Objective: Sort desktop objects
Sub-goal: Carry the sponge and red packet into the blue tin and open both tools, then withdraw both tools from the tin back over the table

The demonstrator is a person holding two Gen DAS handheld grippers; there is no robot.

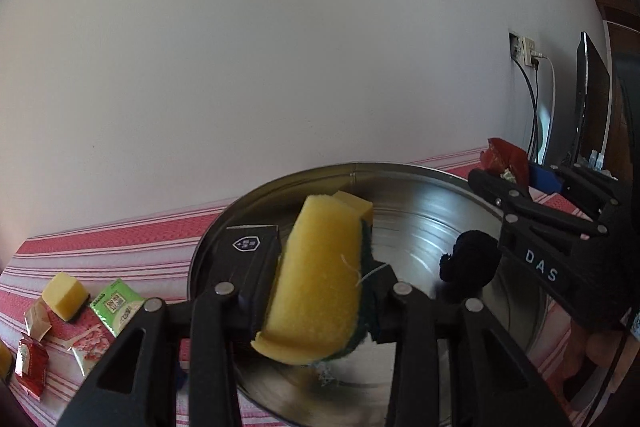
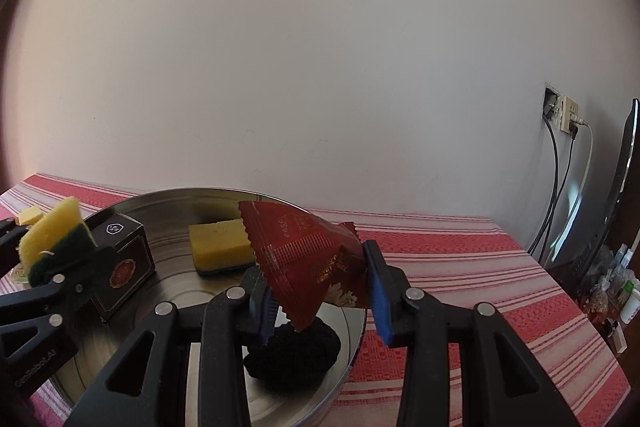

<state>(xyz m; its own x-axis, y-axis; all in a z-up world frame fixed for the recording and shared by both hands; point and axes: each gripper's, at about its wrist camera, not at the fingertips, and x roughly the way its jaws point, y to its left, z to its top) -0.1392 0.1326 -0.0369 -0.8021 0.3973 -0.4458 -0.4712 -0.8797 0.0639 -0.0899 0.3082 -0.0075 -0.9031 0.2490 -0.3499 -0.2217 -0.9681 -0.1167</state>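
Note:
A round steel tray (image 1: pixel 420 223) (image 2: pixel 176 267) rests on the red striped tablecloth. My left gripper (image 1: pixel 320 303) (image 2: pixel 60 259) is shut on a yellow sponge with a green scrub side (image 1: pixel 316 279) (image 2: pixel 52 235), held upright over the tray's left part. My right gripper (image 2: pixel 320 291) (image 1: pixel 520 175) is shut on a red snack packet (image 2: pixel 304 251) (image 1: pixel 500 157) above the tray's right side. Inside the tray lie a black box (image 1: pixel 248 251) (image 2: pixel 124 259), a second yellow sponge (image 1: pixel 356 205) (image 2: pixel 218 243) and a black fuzzy lump (image 1: pixel 472 263) (image 2: pixel 296 351).
Left of the tray, on the cloth, lie a yellow foam cube (image 1: pixel 64 295), a green packet (image 1: pixel 116 303), a pink packet (image 1: pixel 92 347) and a red packet (image 1: pixel 32 367). The wall is close behind. At right stand a monitor (image 1: pixel 592 95), a wall socket with cables (image 2: pixel 564 115) and small bottles (image 2: pixel 616 287).

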